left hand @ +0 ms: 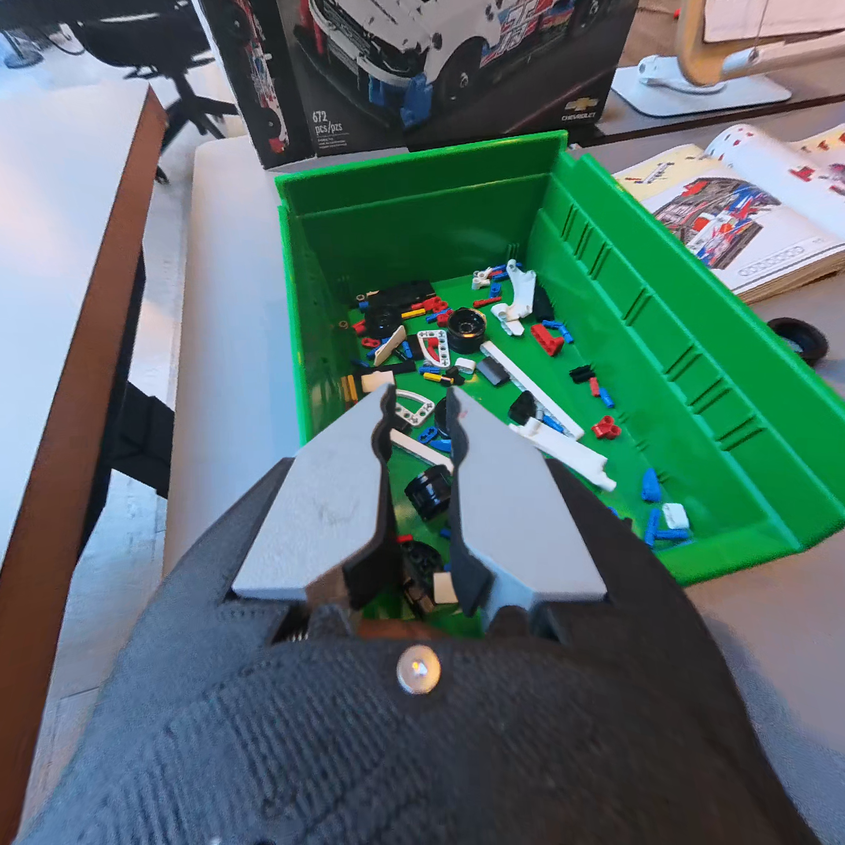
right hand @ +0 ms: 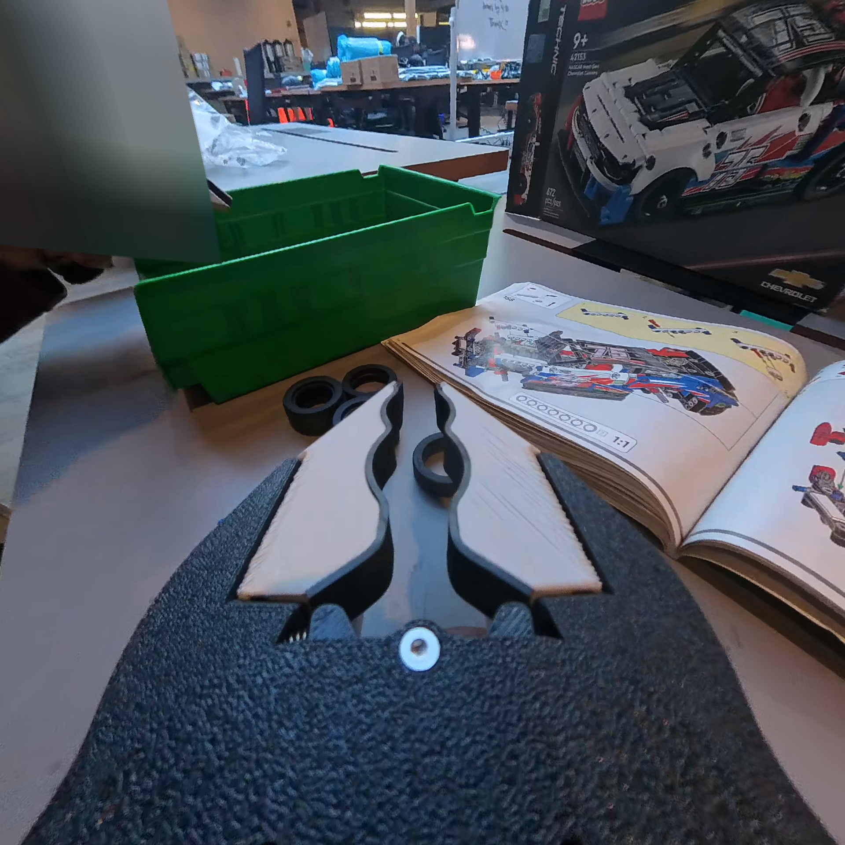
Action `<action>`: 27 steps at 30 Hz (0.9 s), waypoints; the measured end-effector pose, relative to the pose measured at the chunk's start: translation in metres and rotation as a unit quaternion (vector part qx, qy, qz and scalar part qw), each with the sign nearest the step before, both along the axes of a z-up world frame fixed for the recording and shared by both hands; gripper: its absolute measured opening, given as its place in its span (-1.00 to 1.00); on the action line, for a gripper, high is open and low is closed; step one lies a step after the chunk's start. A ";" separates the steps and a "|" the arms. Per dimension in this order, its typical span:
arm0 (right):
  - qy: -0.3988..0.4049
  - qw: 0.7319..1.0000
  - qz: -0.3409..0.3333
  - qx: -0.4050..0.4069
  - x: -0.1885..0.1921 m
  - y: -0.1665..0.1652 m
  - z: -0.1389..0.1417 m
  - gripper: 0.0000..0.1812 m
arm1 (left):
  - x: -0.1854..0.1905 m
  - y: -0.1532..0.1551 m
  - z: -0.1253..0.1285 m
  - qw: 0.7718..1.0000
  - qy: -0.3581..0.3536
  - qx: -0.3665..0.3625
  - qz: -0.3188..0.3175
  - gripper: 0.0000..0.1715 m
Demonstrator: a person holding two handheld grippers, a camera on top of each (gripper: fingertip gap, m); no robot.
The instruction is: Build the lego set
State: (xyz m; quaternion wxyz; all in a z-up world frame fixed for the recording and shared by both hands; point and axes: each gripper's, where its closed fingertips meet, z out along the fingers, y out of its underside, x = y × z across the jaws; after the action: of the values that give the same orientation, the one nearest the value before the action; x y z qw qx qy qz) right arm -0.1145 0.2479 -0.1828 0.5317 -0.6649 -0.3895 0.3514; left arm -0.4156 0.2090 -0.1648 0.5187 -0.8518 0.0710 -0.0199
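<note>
A green bin holds several loose red, blue, white and black lego pieces, among them black wheel rims. My left gripper is open and empty, hovering above the near end of the bin over a black rim. In the right wrist view the green bin stands to the left. My right gripper is open and low over the table; a black rubber tyre lies between its fingers, against the right one. Three more black tyres lie clustered beside the bin.
The open instruction booklet lies to the right of the bin; it also shows in the left wrist view. The lego set box stands behind it. One tyre lies right of the bin. A table edge runs on the left. Across from one pair of fingers to the other is roughly 30 cm.
</note>
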 end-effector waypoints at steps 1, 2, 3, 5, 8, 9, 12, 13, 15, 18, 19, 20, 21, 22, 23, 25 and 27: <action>0.007 1.000 0.000 -0.004 0.001 0.001 0.001 -0.85 | -0.001 0.000 0.000 1.000 0.006 0.002 0.001 -0.79; 0.014 1.000 0.000 -0.007 0.002 0.002 0.002 -0.86 | -0.001 0.001 0.000 1.000 0.008 0.002 0.003 -0.79; 0.021 1.000 0.000 -0.010 0.003 0.002 0.004 -0.86 | 0.001 0.001 0.000 1.000 0.010 -0.001 -0.001 -0.79; 0.033 0.999 0.000 -0.018 0.004 0.005 0.005 -0.86 | 0.010 -0.002 -0.002 0.999 0.028 -0.028 -0.027 -0.79; 0.050 0.998 0.003 -0.031 0.004 0.008 0.007 -0.86 | 0.035 -0.011 -0.009 0.980 0.096 -0.105 -0.142 -0.79; 0.053 0.998 0.006 -0.034 0.004 0.007 0.008 -0.86 | 0.038 -0.014 -0.013 0.965 0.130 -0.139 -0.178 -0.79; 0.062 0.998 0.009 -0.029 0.006 0.006 0.011 -0.87 | 0.040 -0.023 -0.028 0.895 0.245 -0.247 -0.279 -0.79; 0.063 0.998 0.011 -0.029 0.006 0.005 0.011 -0.87 | 0.039 -0.031 -0.038 0.858 0.283 -0.279 -0.325 -0.80; 0.067 0.997 0.017 -0.033 0.005 0.001 0.012 -0.87 | 0.028 -0.048 -0.060 0.777 0.351 -0.344 -0.392 -0.80; 0.074 0.996 0.022 -0.036 0.007 -0.002 0.013 -0.87 | 0.006 -0.057 -0.082 0.691 0.428 -0.405 -0.419 -0.83; 0.075 0.996 0.022 -0.037 0.007 -0.003 0.013 -0.87 | 0.004 -0.058 -0.087 0.682 0.429 -0.415 -0.423 -0.86; 0.076 0.996 0.023 -0.037 0.008 -0.004 0.013 -0.87 | 0.004 -0.059 -0.090 0.678 0.419 -0.427 -0.426 -0.85; 0.076 0.996 0.024 -0.037 0.008 -0.005 0.013 -0.87 | 0.005 -0.060 -0.092 0.679 0.407 -0.437 -0.427 -0.84; 0.075 0.996 0.026 -0.036 0.008 -0.006 0.013 -0.87 | 0.006 -0.061 -0.094 0.681 0.396 -0.444 -0.427 -0.82; 0.075 0.996 0.027 -0.036 0.008 -0.007 0.013 -0.87 | 0.007 -0.060 -0.095 0.684 0.388 -0.446 -0.428 -0.83; 0.073 0.996 0.029 -0.034 0.008 -0.009 0.013 -0.88 | 0.011 -0.058 -0.097 0.689 0.377 -0.445 -0.431 -0.81; 0.072 0.996 0.031 -0.034 0.007 -0.010 0.013 -0.88 | 0.014 -0.061 -0.099 0.687 0.365 -0.458 -0.430 -0.88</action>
State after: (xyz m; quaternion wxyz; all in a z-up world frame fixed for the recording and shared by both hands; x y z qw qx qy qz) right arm -0.1071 0.2381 -0.1700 0.5244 -0.6430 -0.3587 0.4277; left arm -0.4011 0.1482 -0.2641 -0.0681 -0.7995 0.5954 0.0410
